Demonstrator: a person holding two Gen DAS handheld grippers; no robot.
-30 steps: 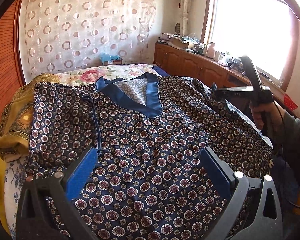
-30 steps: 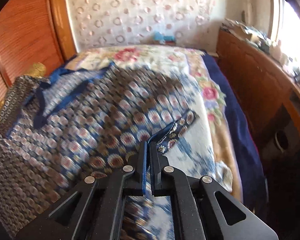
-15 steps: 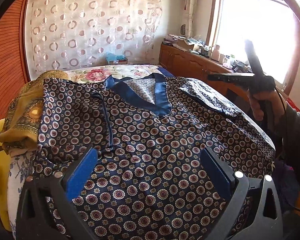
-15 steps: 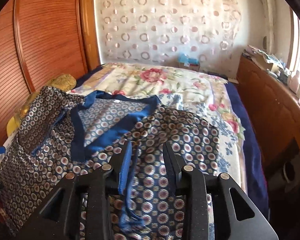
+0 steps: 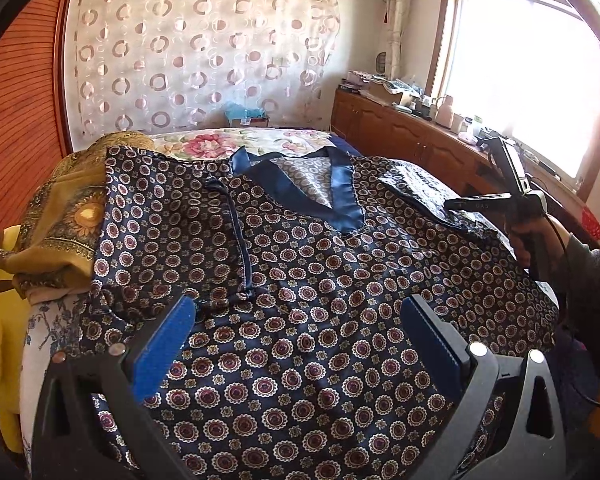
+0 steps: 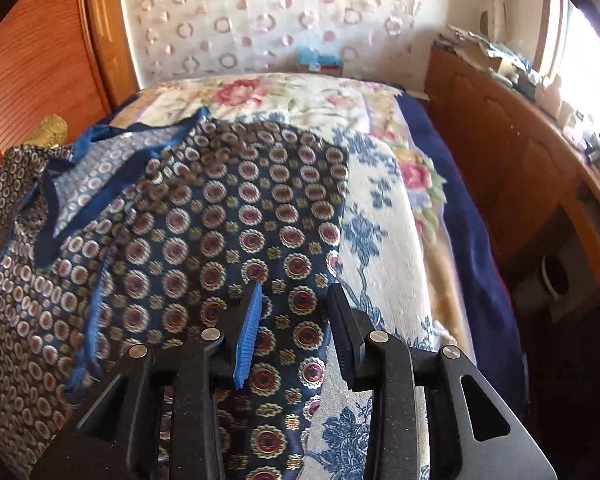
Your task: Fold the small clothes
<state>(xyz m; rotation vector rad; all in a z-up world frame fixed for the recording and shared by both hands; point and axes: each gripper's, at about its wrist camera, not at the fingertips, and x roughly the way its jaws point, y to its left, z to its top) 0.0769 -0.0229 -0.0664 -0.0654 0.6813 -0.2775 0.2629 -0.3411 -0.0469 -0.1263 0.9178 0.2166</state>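
1. One patterned top (image 5: 300,288) lies spread on the bed (image 6: 384,200); being slippery-looking, its folded-in sleeves may slide apart.
2. Left gripper (image 5: 300,344) is released wide and empty above the hem; right gripper (image 6: 296,320) is part-open, gripping nothing.
3. Hem edges are hidden.

Navy medallion-print top (image 5: 300,280) lies spread on the bed, sleeves folded inward.

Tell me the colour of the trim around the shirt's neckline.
Plain satin-like blue, on the neckline trim of the patterned shirt; clearest in the left wrist view.
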